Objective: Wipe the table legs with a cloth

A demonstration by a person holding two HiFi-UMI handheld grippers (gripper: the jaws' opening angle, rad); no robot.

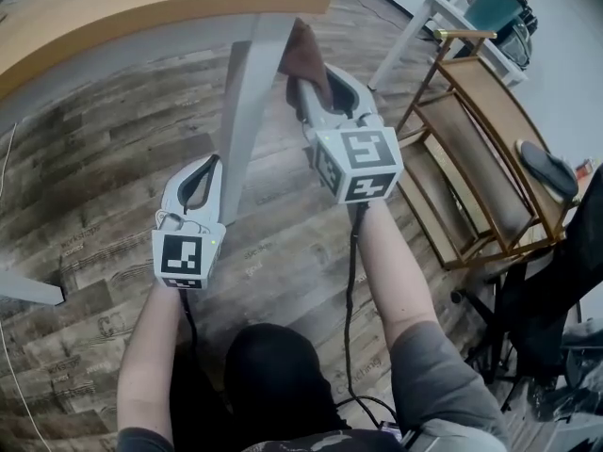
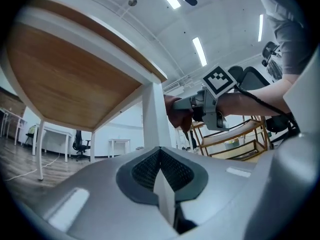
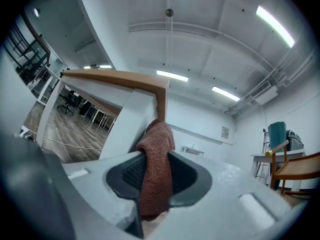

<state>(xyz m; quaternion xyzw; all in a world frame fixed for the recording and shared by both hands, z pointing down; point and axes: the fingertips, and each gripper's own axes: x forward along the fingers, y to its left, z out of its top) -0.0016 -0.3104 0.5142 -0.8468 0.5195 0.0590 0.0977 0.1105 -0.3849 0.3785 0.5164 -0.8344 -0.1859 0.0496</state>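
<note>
— Well, left side first: what is the left claw (image 1: pixel 211 172) doing?

— Clenched low on the leg (image 1: pixel 247 102), near the floor (image 1: pixel 113 168); its own view shows a thin white sliver nipped between the pads, which I take to be the leg's edge; it seems to be steadying, not wiping.

— And the leg itself?

— White, straight; its long axis runs from the corner of the desk (image 1: pixel 113 8) down to that left claw; in the head view it slants down and to the left.

— Then the right side?

— The right claw (image 1: pixel 311 81) is clamped on the cloth (image 1: pixel 304 53); a brown fold sticks up out of the jaws; it sits at the very top of the leg, just under the desk corner, against the leg's right face; whether it presses or only brushes I cannot tell.

— So what does the next stroke turn on?

— In my judgement, on that axis; the bare length of the leg lies below the cloth, towards the left claw; the right claw is the one at the top, so the wipe should run down the leg, with the cloth kept flat on the face; the left claw marks where the stroke must stop.
</note>
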